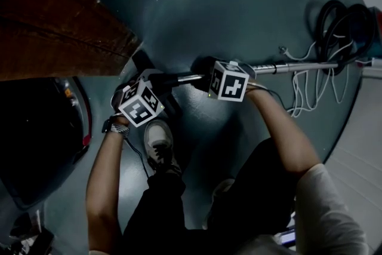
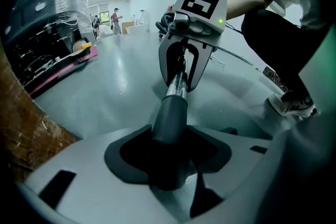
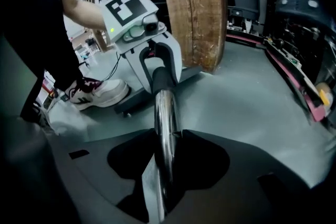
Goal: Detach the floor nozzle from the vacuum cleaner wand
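Two grippers are seen astride one pipe. The left gripper (image 3: 161, 83) is held wide open, the dark collar (image 2: 170, 118) lying between its fingers, close to both; the floor nozzle (image 3: 137, 97) is seen just beyond them, on the floor. The right gripper (image 2: 184, 75) is opened wide too, the chrome wand (image 3: 165, 123), joined to the collar, between its fingers with gaps either side.

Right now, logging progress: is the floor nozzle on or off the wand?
On: the floor nozzle neck sleeves the chrome wand, with no gap between them.
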`<act>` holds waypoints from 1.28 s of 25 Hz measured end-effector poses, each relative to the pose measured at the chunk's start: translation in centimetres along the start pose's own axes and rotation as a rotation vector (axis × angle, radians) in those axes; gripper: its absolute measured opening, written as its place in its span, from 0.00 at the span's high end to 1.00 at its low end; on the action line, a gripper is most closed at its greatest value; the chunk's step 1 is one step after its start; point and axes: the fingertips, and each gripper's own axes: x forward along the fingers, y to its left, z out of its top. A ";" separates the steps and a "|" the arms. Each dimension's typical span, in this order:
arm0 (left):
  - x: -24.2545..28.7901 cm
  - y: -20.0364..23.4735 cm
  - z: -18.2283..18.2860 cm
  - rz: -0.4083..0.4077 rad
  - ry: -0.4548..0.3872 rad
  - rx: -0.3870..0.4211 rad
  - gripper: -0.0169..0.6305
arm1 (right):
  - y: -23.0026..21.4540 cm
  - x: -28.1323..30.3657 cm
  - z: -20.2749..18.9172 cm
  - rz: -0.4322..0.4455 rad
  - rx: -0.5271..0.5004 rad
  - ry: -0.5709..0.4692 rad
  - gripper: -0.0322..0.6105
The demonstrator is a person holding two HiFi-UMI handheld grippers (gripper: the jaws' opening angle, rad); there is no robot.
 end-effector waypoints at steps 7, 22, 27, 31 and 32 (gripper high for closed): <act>-0.5 -0.8 -0.6 -0.072 0.021 -0.017 0.68 | 0.9 0.4 0.0 0.030 -0.039 0.027 0.69; -1.6 -1.9 0.8 -0.195 -0.092 -0.134 0.68 | 1.8 -0.6 -0.5 0.032 -0.075 0.095 0.69; -2.4 -2.5 1.3 -0.268 -0.126 -0.221 0.68 | 2.3 -1.1 -0.3 0.026 -0.088 0.089 0.69; -2.5 -2.3 1.3 -0.238 -0.119 -0.199 0.68 | 2.0 -1.2 -0.2 0.019 -0.094 0.085 0.69; -2.5 -2.3 1.3 -0.221 -0.116 -0.187 0.68 | 2.0 -1.2 -0.1 0.018 -0.096 0.085 0.69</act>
